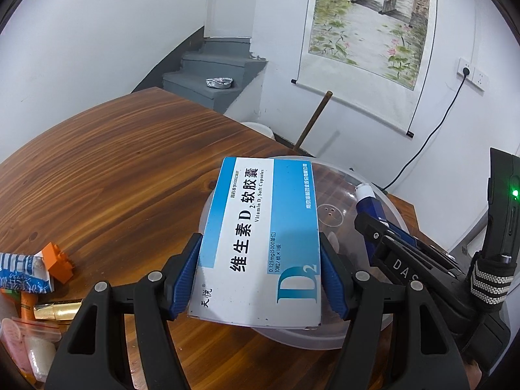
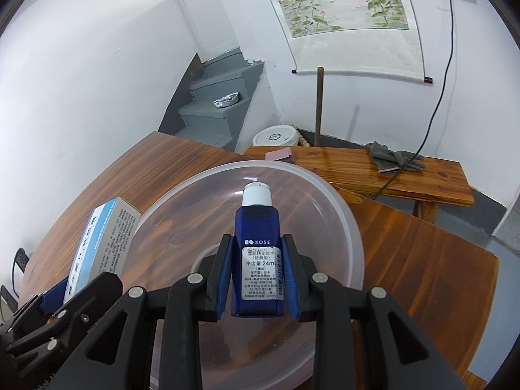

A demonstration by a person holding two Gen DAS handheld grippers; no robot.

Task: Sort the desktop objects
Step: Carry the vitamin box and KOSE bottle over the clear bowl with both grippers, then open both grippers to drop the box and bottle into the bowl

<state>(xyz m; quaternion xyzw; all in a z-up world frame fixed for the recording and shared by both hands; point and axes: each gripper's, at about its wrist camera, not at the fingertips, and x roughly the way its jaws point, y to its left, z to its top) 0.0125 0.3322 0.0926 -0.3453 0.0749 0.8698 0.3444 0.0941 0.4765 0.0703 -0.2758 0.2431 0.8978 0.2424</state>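
My left gripper [image 1: 260,266] is shut on a blue and white vitamin D2 box [image 1: 260,237] and holds it over the left rim of a clear plastic bowl [image 1: 357,188]. My right gripper [image 2: 256,273] is shut on a small dark blue Kose bottle [image 2: 258,227] with a white cap, held above the inside of the bowl [image 2: 325,195]. The box also shows in the right wrist view [image 2: 100,243] at the bowl's left side. The bottle and the right gripper also show in the left wrist view [image 1: 369,203] on the right.
A wooden table [image 1: 113,169] carries the bowl. At its left front lie an orange block [image 1: 58,261], a blue and white packet [image 1: 22,276], a gold lipstick [image 1: 55,312] and small bags. A wooden bench [image 2: 406,175] with grey gloves [image 2: 393,159] stands behind.
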